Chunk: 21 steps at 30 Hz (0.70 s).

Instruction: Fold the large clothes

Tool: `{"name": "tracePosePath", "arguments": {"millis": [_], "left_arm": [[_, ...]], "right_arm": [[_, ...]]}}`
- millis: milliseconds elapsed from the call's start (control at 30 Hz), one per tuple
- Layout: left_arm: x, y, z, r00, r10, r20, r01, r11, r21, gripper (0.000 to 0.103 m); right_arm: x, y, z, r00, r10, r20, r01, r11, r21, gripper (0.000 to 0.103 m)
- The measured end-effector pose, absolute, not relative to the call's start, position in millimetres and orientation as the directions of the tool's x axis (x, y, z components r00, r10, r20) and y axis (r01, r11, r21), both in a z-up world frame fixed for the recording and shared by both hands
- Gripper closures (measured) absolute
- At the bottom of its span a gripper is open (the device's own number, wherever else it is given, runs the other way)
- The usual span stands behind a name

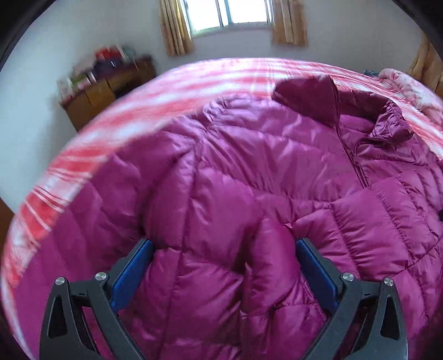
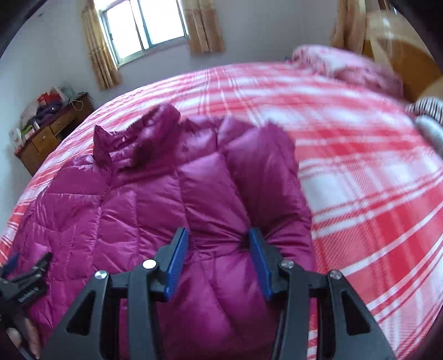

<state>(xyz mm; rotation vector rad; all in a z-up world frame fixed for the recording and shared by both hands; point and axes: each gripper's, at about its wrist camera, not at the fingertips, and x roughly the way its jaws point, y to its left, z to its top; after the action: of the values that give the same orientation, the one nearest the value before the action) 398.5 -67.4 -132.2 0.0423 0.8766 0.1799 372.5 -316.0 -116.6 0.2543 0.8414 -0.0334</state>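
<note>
Gripping the jacket (image 2: pixel 155 193) hem in both the right hand-held gripper (image 2: pixel 218 246) and left hand-held gripper (image 1: pixel 224 257), we note its collar (image 1: pixel 387 121) lies toward 12 o'clock.

glossy quilted nylon-look jacket (image 1: pixel 249 171), soft woven plaid bedcover (image 2: pixel 360 171), matt black plastic hand-held gripper (image 2: pixel 218 263), varnished wooden desk (image 2: pixel 52 133)

Left wrist view: close above the magenta puffer jacket (image 1: pixel 249 155), angled down across the bed (image 1: pixel 193 80) toward the window (image 1: pixel 224 13) at 12 o'clock. Right wrist view: similarly close and tilted, window (image 2: pixel 144 25) at 11 o'clock. Both share jacket, bed, window and dresser (image 2: pixel 52 130).
</note>
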Motion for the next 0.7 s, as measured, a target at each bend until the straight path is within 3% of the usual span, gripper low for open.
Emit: {"name": "tracePosePath", "arguments": {"millis": [233,300,367,400,500,700], "left_arm": [[397,-60,-135,0.627,0.162,-0.762,-0.142,0.986,0.093,0.001],[395,-59,-135,0.629,0.155,-0.762,-0.143,0.986,0.082,0.001],[395,-55,-135,0.629,0.15,-0.763,-0.144,0.987,0.076,0.001],[397,-57,-136,0.63,0.152,-0.762,-0.143,0.987,0.078,0.001],[396,-58,-136,0.631,0.148,-0.761,-0.147,0.987,0.07,0.001],[393,-46,-138,0.627,0.078,-0.775,-0.144,0.989,-0.017,0.001]], "right_arm": [[375,-303,-102,0.628,-0.021,-0.778,0.137,0.987,0.084,0.054],[357,-298,-82,0.647,-0.012,-0.762,0.16,0.98,0.121,0.051],[338,-275,-67,0.681,0.036,-0.732,0.103,0.984,0.144,0.025],[331,-261,-63,0.695,0.049,-0.718,0.066,0.989,0.131,0.021],[318,-224,-72,0.698,0.091,-0.71,-0.037,0.995,0.091,0.02],[332,-212,-127,0.627,0.071,-0.776,-0.027,0.997,0.07,0.02]]}}
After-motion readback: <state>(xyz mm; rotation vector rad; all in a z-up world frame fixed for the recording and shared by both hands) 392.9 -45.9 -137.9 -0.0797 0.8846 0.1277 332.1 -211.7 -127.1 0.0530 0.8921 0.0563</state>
